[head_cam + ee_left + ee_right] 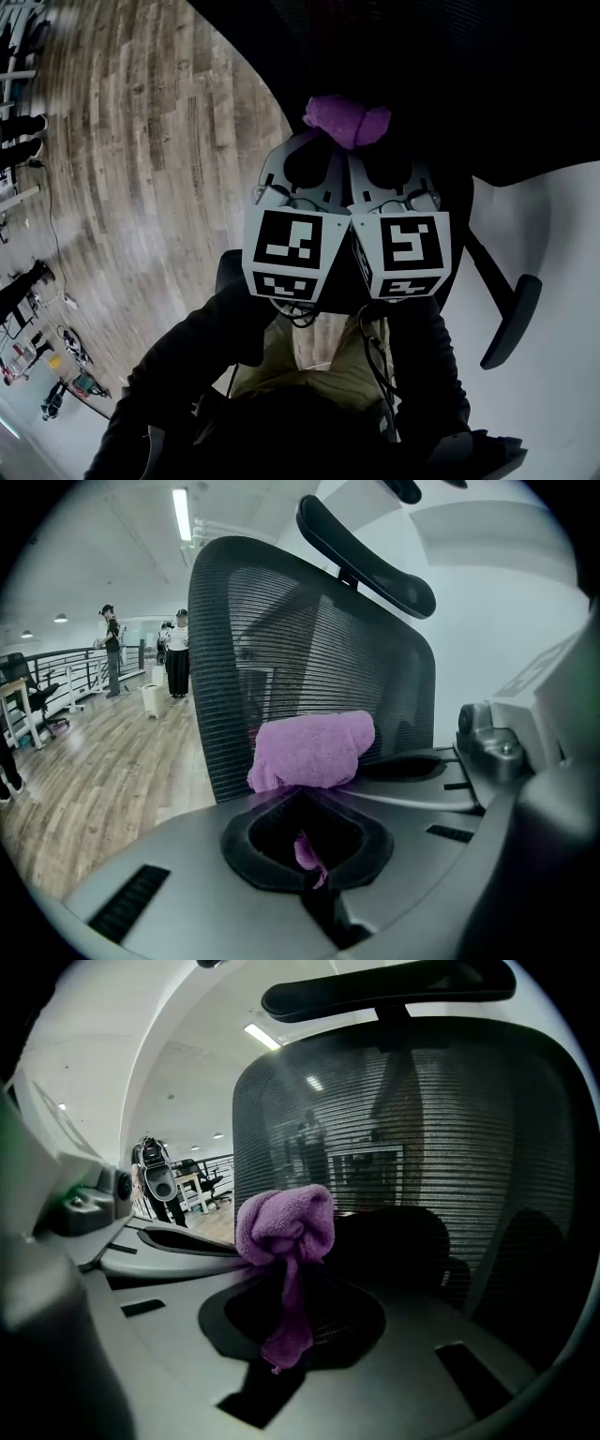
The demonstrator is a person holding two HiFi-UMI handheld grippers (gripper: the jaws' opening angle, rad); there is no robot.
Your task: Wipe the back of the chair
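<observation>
Cloth, fluffy purple, black mesh chair back

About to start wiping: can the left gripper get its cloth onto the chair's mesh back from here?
Probably yes: the left gripper, shut on the purple cloth, holds it close before the mesh back, with nothing between them.

There were one mesh chair with one headrest, one purple cloth, and two claws, the left claw and the right claw.
</observation>
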